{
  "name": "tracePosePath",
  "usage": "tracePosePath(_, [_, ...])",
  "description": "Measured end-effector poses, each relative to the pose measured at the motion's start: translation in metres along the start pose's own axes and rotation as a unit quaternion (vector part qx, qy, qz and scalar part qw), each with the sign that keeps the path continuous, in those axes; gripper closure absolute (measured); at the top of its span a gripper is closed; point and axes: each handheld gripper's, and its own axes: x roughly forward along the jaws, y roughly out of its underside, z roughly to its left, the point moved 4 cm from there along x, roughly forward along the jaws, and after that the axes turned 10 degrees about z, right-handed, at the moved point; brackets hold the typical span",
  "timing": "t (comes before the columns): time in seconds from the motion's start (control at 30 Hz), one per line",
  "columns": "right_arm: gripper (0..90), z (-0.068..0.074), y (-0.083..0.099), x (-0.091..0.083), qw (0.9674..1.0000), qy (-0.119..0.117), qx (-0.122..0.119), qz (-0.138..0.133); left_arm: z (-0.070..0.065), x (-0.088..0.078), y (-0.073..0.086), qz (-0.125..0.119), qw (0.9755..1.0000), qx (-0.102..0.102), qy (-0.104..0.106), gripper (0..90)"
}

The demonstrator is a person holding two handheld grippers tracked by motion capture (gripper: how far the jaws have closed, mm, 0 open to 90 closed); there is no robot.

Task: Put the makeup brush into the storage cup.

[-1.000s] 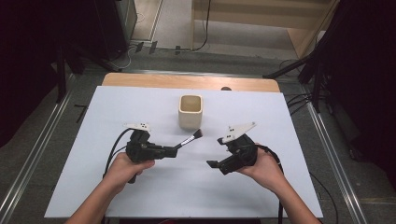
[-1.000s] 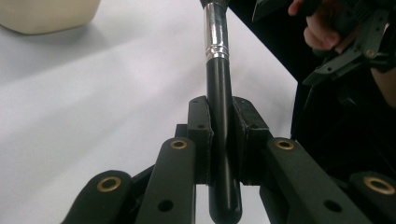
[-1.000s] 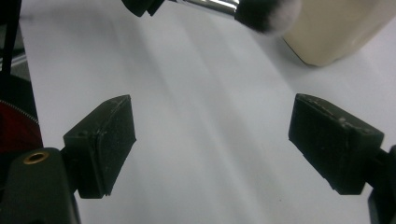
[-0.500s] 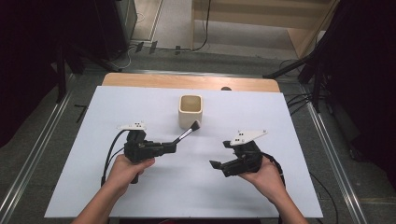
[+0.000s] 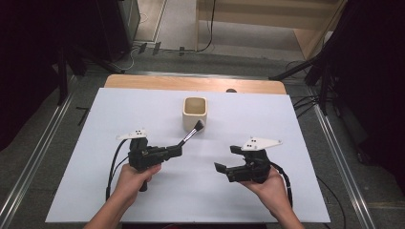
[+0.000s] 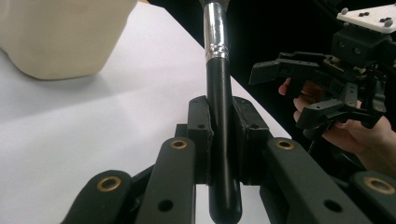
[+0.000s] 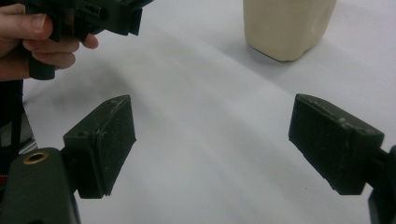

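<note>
Here, in the high view, the left hand [image 5: 133, 179] reaches in from the tabletop's near edge with the left gripper [image 5: 174, 151] level and clamped on a brush [image 5: 190, 134], whose long axis slants toward the far edge, its bristle tip touching or just short of the cream cup [image 5: 195, 113] standing mid-table near that edge, while the right gripper [image 5: 228, 159], wide open and empty, has drifted back toward the near edge since 1 second ago. In the left gripper view the 2 jaws pinch the brush's black handle [image 6: 219, 107], silver ferrule pointing away. In the right gripper view the pads [image 7: 105, 140] stand well apart over bare white tabletop [image 7: 210, 140].
</note>
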Motion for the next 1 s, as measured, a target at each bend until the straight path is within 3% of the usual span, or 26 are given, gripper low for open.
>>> tracePosePath(0.13, [15.3,0.000,0.001,0.000,0.9997,-0.002,0.021,-0.014,0.002,0.002,0.003,-0.015,0.9998,-0.011,0.001,79.9])
tracePosePath(0.37, [15.3,0.005,-0.003,0.003,0.9984,-0.010,0.047,-0.030,-0.001,0.009,0.008,-0.046,0.9989,-0.007,0.000,79.9])
tracePosePath(0.5, [15.3,0.006,-0.005,0.003,0.9974,-0.003,0.062,-0.038,-0.003,0.014,0.012,-0.051,0.9987,-0.006,-0.002,80.0])
tracePosePath(0.67, [15.4,0.008,-0.006,0.003,0.9959,-0.006,0.077,-0.046,-0.005,0.017,0.016,-0.065,0.9975,-0.023,0.016,80.0])
tracePosePath(1.0, [15.9,0.016,-0.009,0.004,0.9925,0.002,0.107,-0.059,-0.010,0.023,0.020,-0.068,0.9976,-0.007,0.010,80.0])
